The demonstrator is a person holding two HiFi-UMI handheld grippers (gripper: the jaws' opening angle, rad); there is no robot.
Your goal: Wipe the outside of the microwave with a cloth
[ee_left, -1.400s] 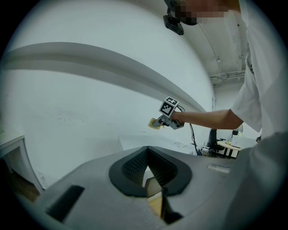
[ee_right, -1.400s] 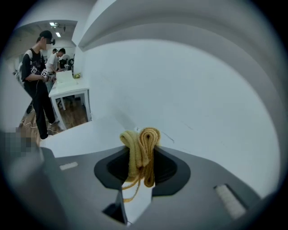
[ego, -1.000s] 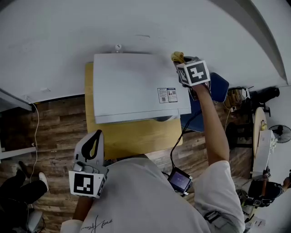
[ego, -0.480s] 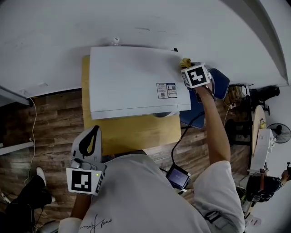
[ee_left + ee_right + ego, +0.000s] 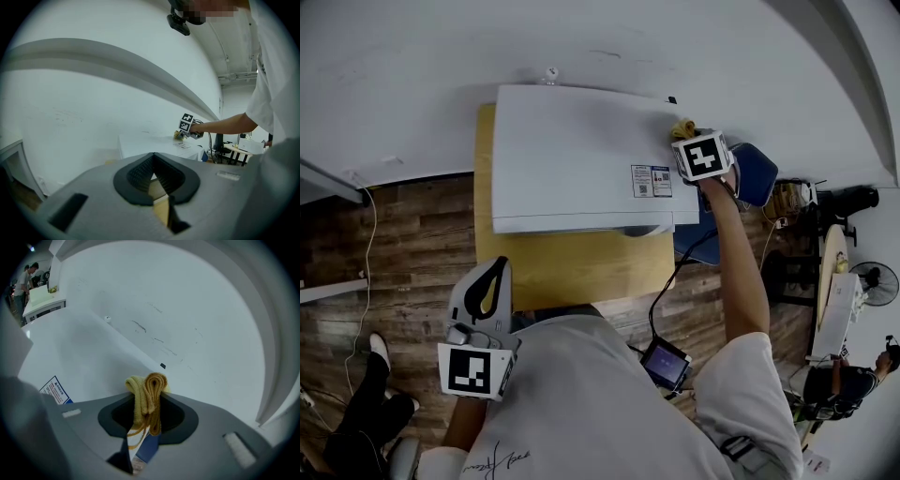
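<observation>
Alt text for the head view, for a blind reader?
From above: the right gripper holds a yellow cloth at the back right corner of a white microwave on a wooden table. The left gripper, shut and empty, hangs near the person.

Wearing white short-sleeve tee (image 5: 609, 403) w/ dark script print, grey left gripper (image 5: 492, 281) & right gripper (image 5: 686, 134) w/ black-lined jaws, each w/ white cube of black sq. markers, black cable (image 5: 668, 286) to small screen unit (image 5: 666, 364).

microwave (image 5: 572, 159): smooth, matt painted casing
cloth (image 5: 147, 394): soft, looped terry fabric
table (image 5: 581, 272): smooth wood, low sheen
floor (image 5: 403, 244): wood-grain planks, matt
</observation>
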